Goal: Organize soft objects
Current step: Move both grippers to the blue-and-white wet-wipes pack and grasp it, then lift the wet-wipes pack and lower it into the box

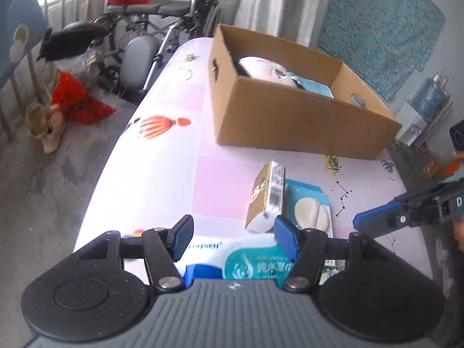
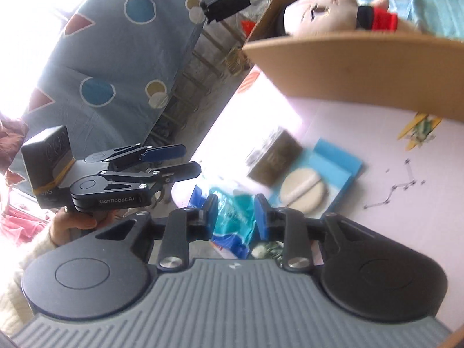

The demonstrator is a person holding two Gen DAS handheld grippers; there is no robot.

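Note:
A cardboard box (image 1: 290, 121) stands at the far side of the pink table (image 1: 162, 174), holding a plush doll (image 1: 261, 68) and a blue pack (image 1: 316, 87); the doll also shows in the right wrist view (image 2: 327, 8). On the table lie a wet-wipes pack (image 1: 252, 264), a gold tissue pack (image 1: 265, 197) and a blue cotton-pad pack (image 1: 311, 206). My left gripper (image 1: 232, 239) is open above the wipes pack. My right gripper (image 2: 235, 214) is open over the wipes pack (image 2: 232, 211), near the cotton-pad pack (image 2: 316, 179). The left gripper (image 2: 185, 159) also shows in the right wrist view.
A wheelchair (image 1: 162, 14), red bags (image 1: 81, 104) and clutter stand on the floor left of the table. A patterned blue cloth (image 2: 116, 58) hangs beyond the table. The right gripper's fingers (image 1: 377, 220) enter the left wrist view at the right edge.

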